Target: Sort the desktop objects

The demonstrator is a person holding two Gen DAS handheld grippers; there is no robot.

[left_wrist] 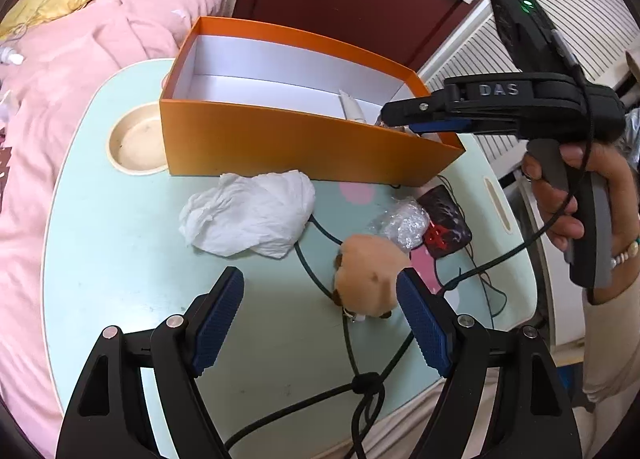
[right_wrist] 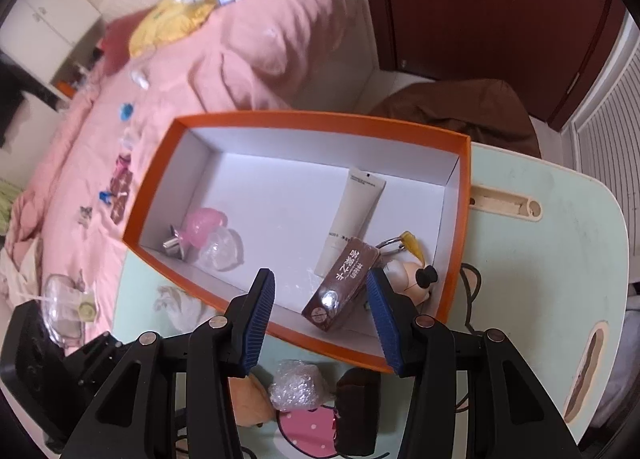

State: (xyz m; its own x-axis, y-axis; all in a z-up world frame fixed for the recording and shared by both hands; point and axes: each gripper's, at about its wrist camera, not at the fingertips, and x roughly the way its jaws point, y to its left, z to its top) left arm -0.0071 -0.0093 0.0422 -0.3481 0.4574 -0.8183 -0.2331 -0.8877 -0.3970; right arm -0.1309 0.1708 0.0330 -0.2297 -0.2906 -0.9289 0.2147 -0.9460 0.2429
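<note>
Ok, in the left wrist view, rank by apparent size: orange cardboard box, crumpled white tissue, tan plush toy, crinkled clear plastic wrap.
1. orange cardboard box
2. crumpled white tissue
3. tan plush toy, though nearest the camera
4. crinkled clear plastic wrap

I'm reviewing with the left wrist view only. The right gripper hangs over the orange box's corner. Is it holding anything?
Observer: No. In the right wrist view the right gripper stands open with nothing clamped between its pads. A brown packet lies on the floor of the orange box beneath it.
Reviewer: What else is inside? I see only a white tube's end.
Observer: A pink and clear trinket with a metal cap lies at the far end of the box from the white tube.
Reviewer: Anything more?
Observer: A figure keychain with a black bow sits beside the packet, near the box wall.
</note>
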